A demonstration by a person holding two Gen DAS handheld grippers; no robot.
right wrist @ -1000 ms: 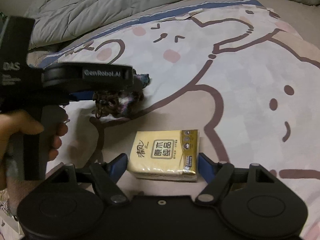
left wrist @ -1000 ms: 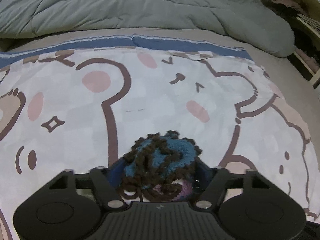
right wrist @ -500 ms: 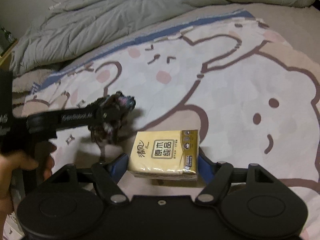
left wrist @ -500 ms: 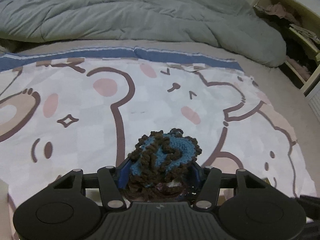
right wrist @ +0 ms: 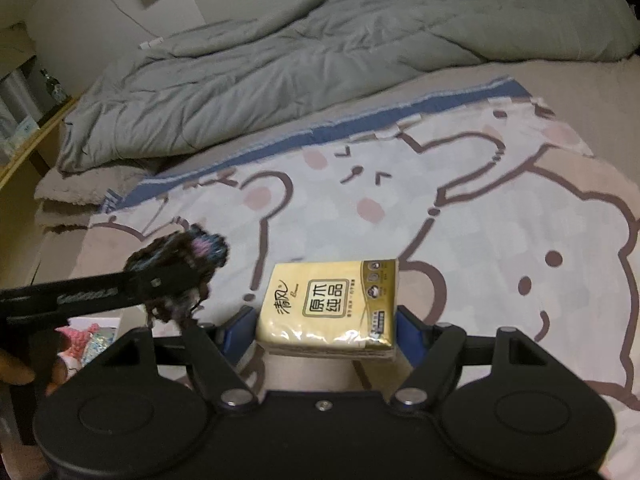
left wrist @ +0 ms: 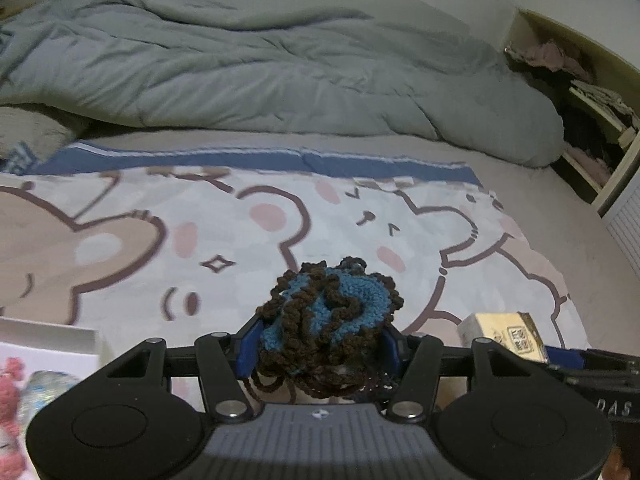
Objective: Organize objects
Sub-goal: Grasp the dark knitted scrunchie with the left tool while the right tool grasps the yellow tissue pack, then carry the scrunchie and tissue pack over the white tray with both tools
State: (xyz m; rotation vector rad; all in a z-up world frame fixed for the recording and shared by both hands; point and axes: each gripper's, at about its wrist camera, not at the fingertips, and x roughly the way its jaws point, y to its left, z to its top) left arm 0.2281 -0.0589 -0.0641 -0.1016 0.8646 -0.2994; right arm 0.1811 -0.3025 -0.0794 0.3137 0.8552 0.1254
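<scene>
My left gripper [left wrist: 318, 350] is shut on a knitted blue and brown yarn toy [left wrist: 328, 312] and holds it above the bear-print blanket [left wrist: 280, 232]. The toy and left gripper also show in the right wrist view [right wrist: 180, 268] at the left. My right gripper [right wrist: 326, 328] is shut on a yellow tissue pack [right wrist: 332, 304], lifted off the blanket [right wrist: 480, 220]. The pack shows in the left wrist view [left wrist: 508, 334] at the right.
A white box [left wrist: 48, 344] holding a pink knitted item [left wrist: 10, 392] sits at the lower left; it also shows in the right wrist view [right wrist: 90, 336]. A grey duvet [left wrist: 280, 76] lies across the back. Shelves [left wrist: 592, 120] stand at the right.
Both grippers have risen and pulled back from the blanket with their loads. The left gripper has swung left toward the white box, which has come into view.
</scene>
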